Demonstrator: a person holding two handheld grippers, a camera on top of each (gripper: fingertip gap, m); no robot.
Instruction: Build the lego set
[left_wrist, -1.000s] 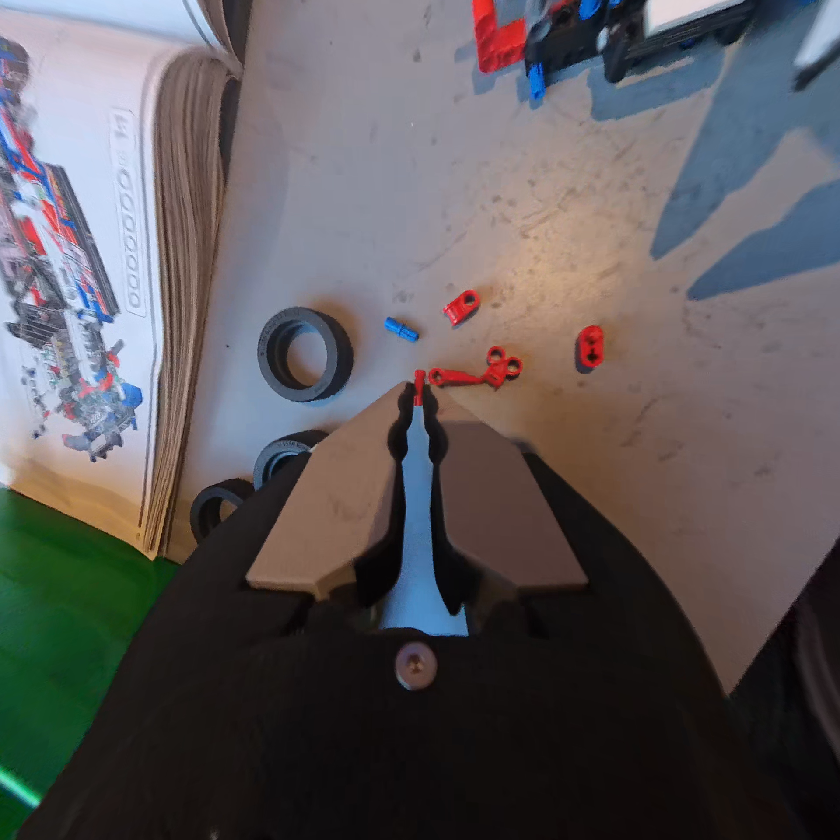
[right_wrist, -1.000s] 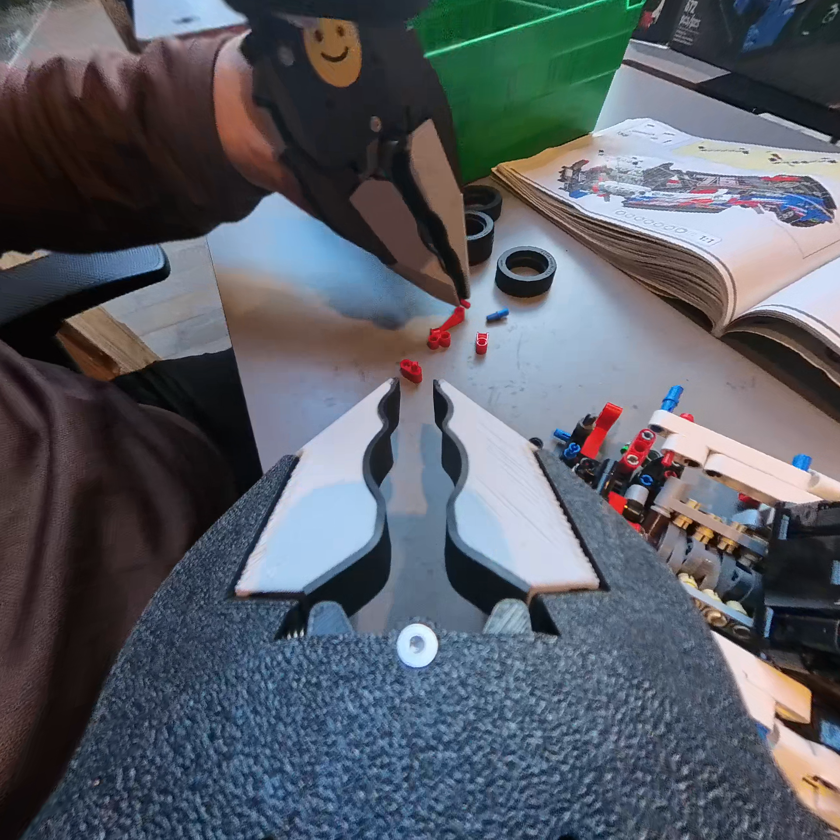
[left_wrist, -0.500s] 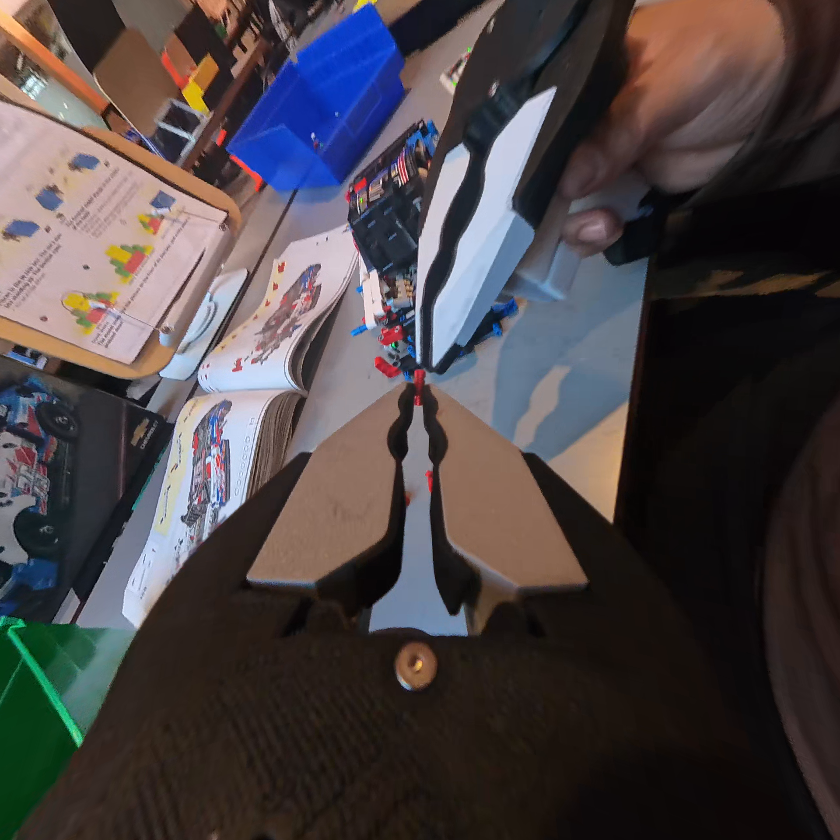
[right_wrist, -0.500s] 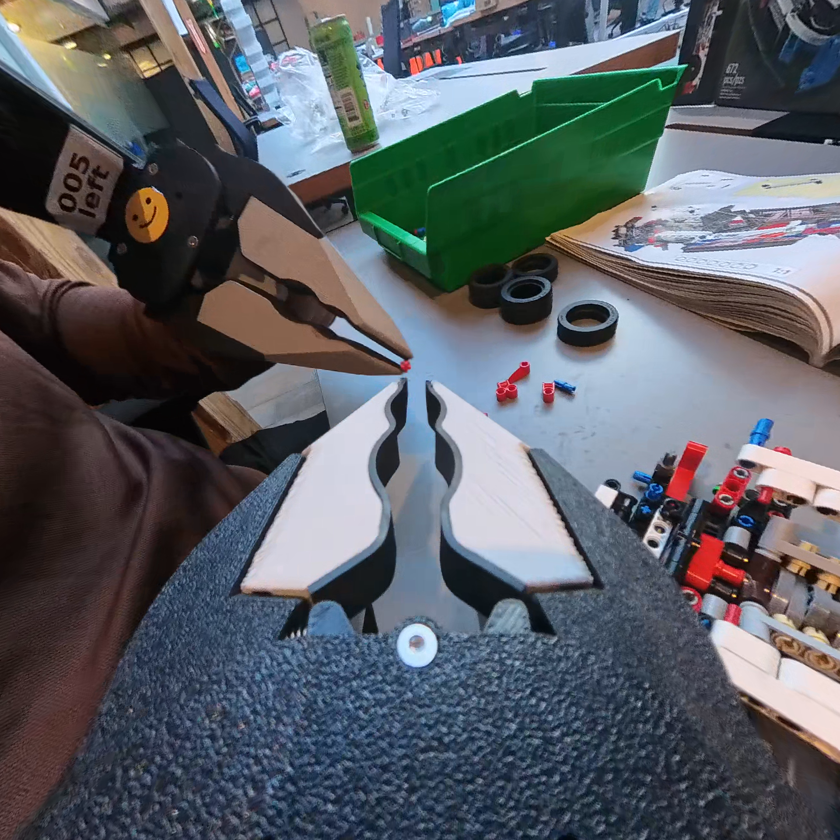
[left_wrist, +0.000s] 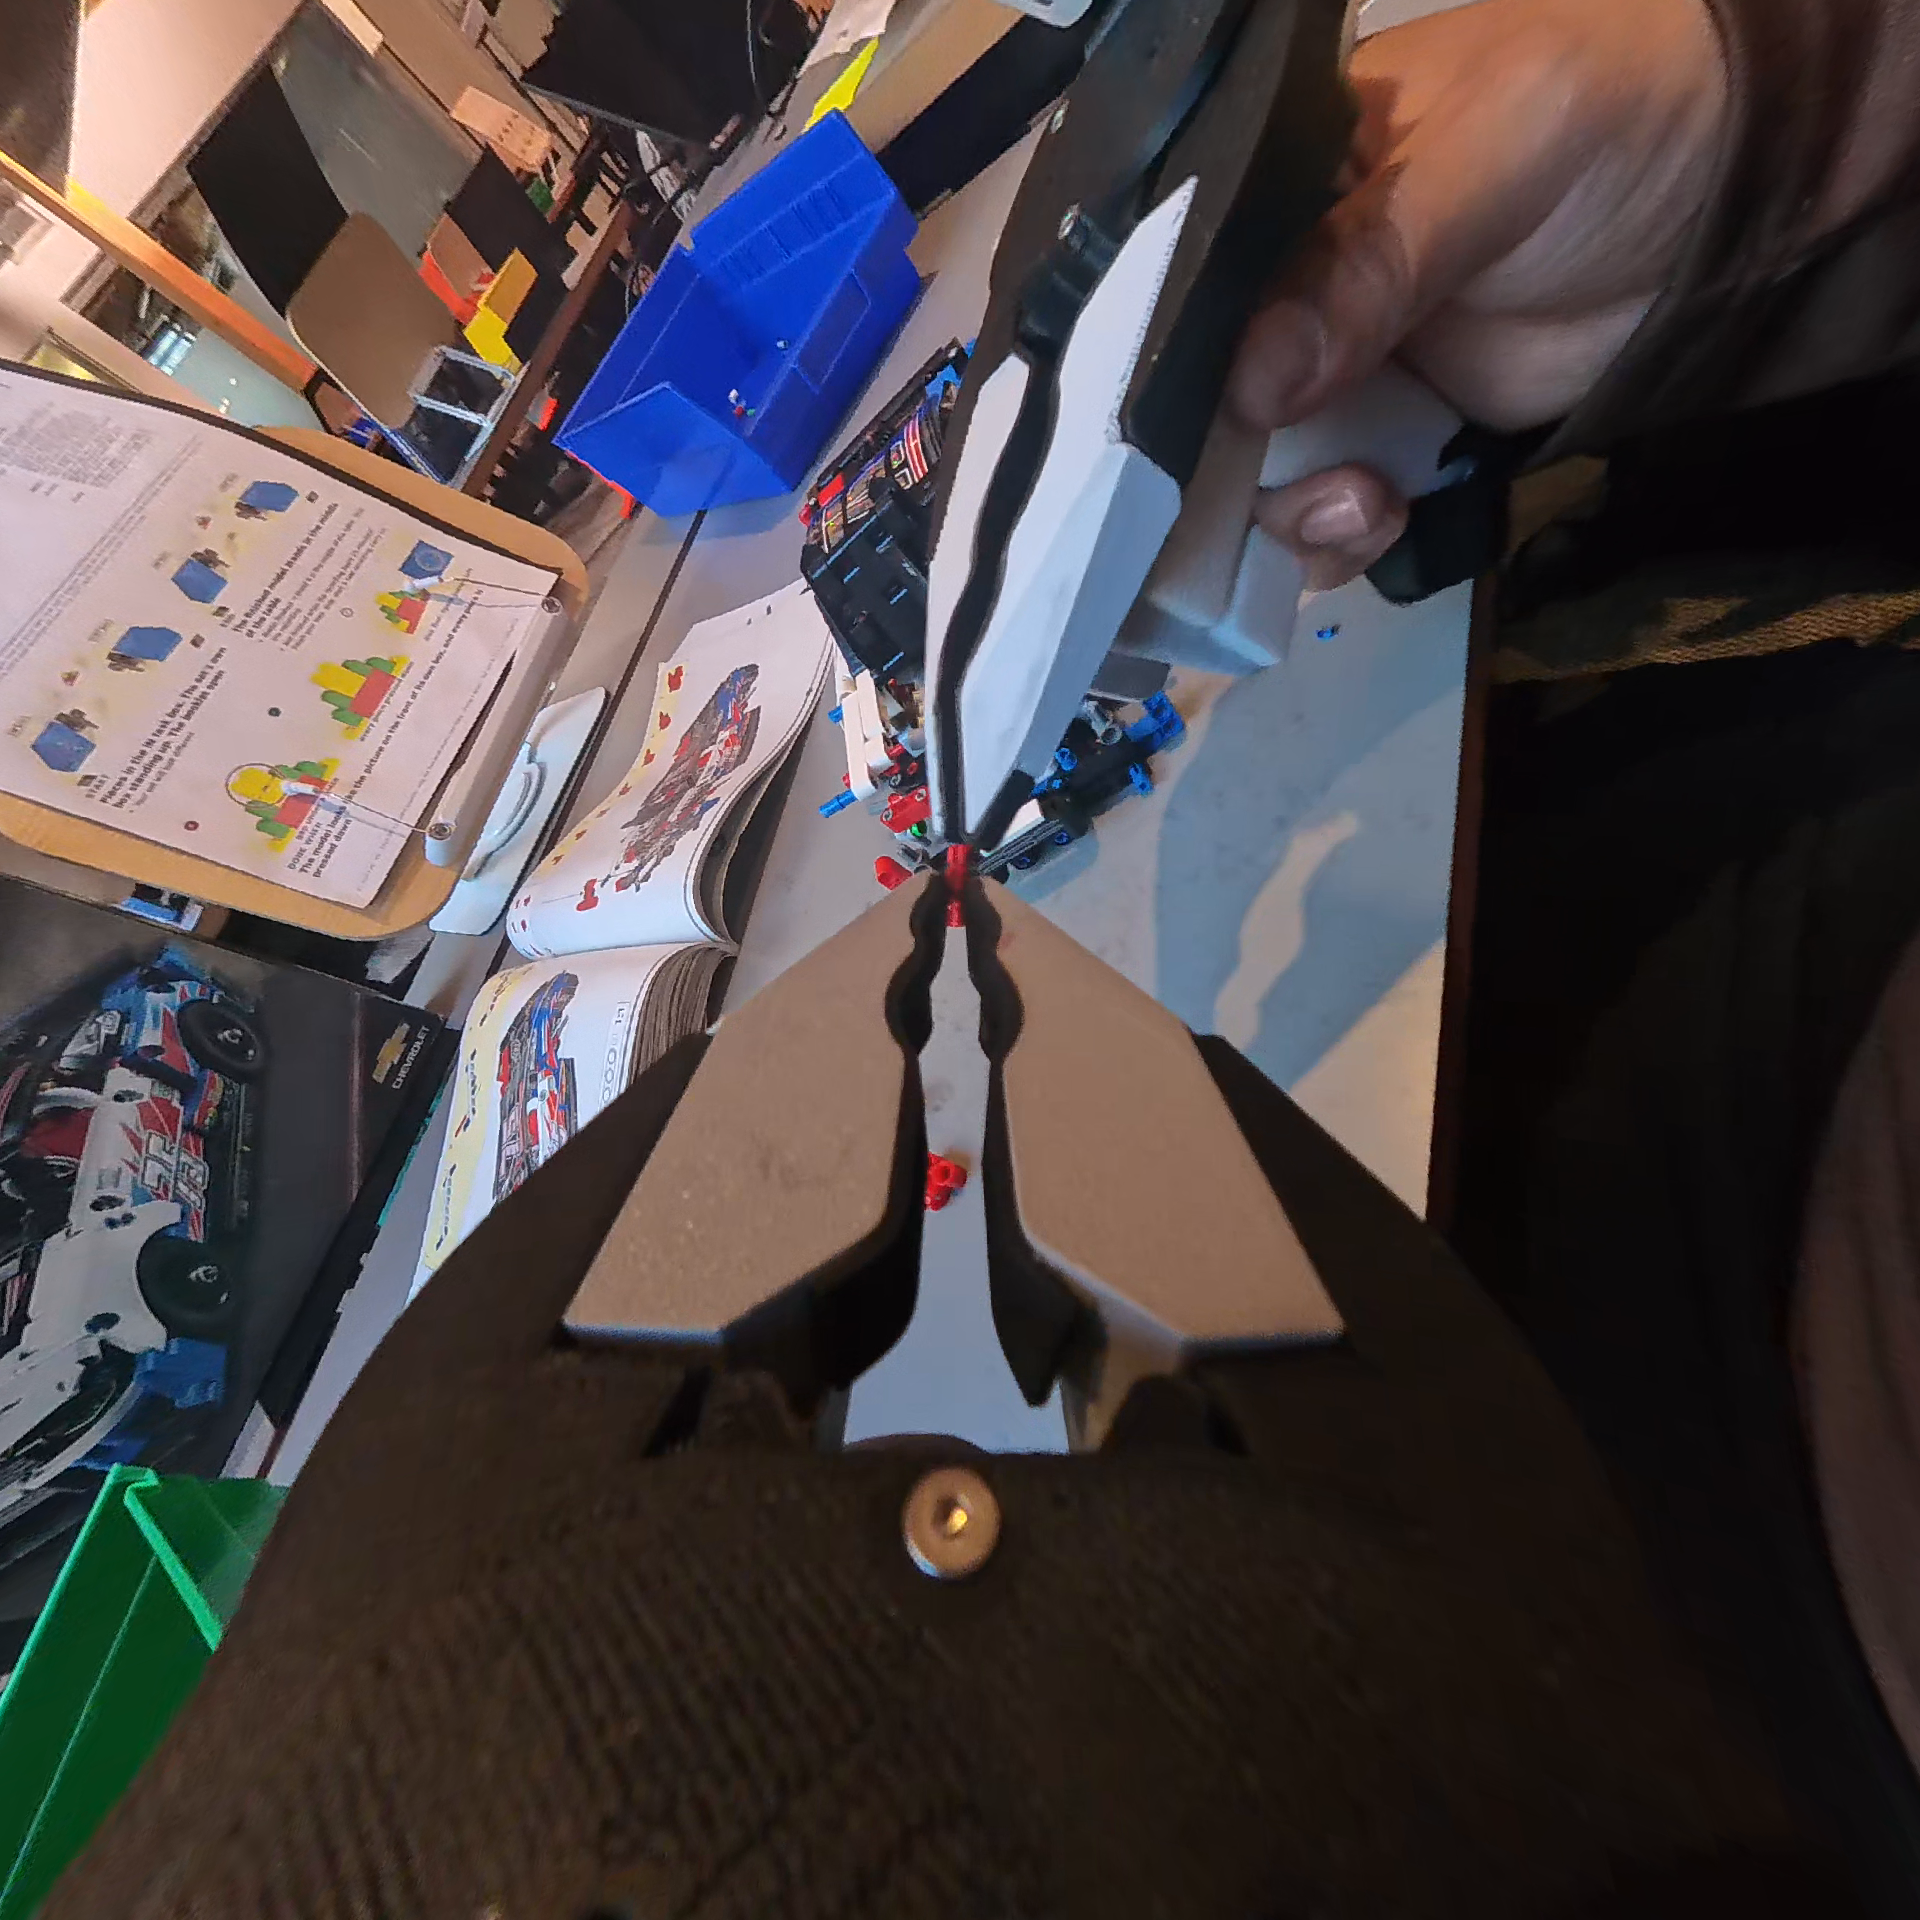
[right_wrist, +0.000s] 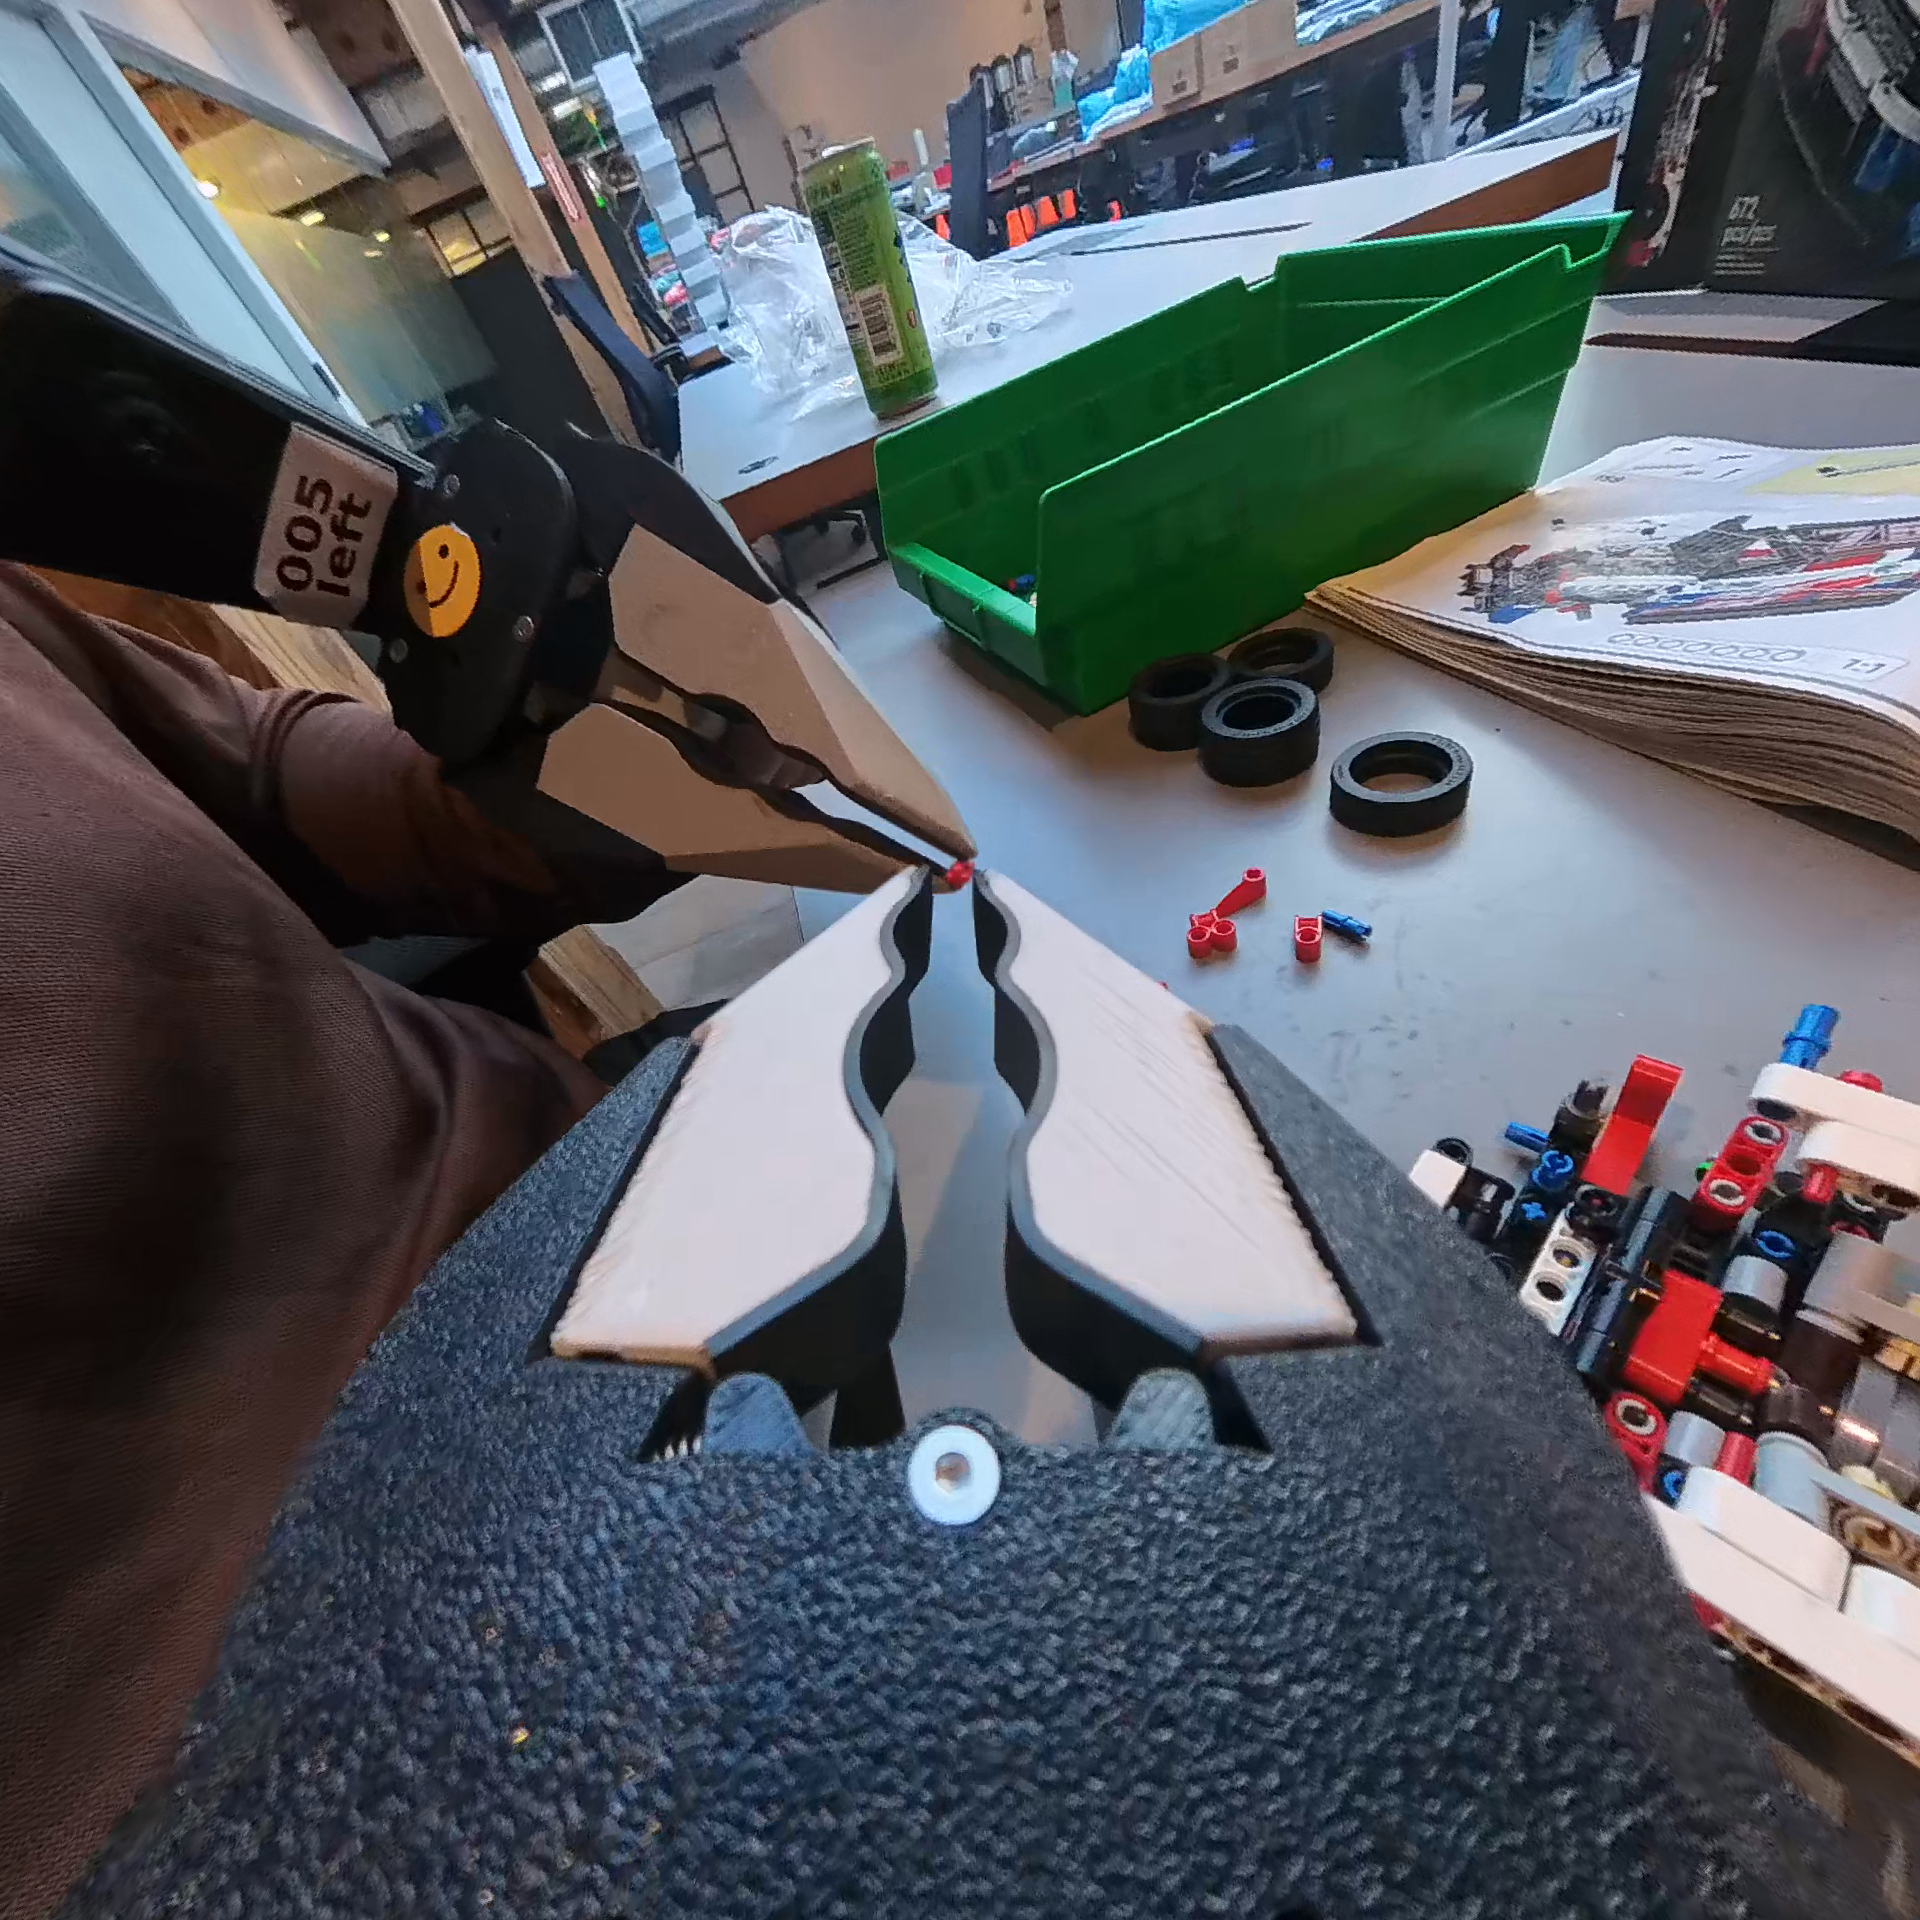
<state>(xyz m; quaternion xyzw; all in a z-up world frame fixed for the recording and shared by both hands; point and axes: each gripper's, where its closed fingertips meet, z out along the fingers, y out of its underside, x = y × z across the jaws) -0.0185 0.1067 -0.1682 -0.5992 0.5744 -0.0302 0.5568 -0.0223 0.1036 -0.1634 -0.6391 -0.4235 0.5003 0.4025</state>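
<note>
Grey table (right_wrist: 1558, 966): green bin (right_wrist: 1226, 520) holds few small pieces; left gripper (left_wrist: 954, 902) pinches red pin (left_wrist: 954, 883); right gripper (right_wrist: 951, 883) apart.

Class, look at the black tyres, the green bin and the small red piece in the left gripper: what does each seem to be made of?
Black tyres: likely rubber, matte, ribbed tread. Green bin: moulded plastic, smooth with a slight sheen and ribbed walls. Small red piece pinched in the left gripper: probably hard glossy plastic, too small to confirm.

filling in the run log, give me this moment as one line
left gripper: shut on small red lego pin | right gripper: open, tips flanking pin | phase: handover above grey table
</note>
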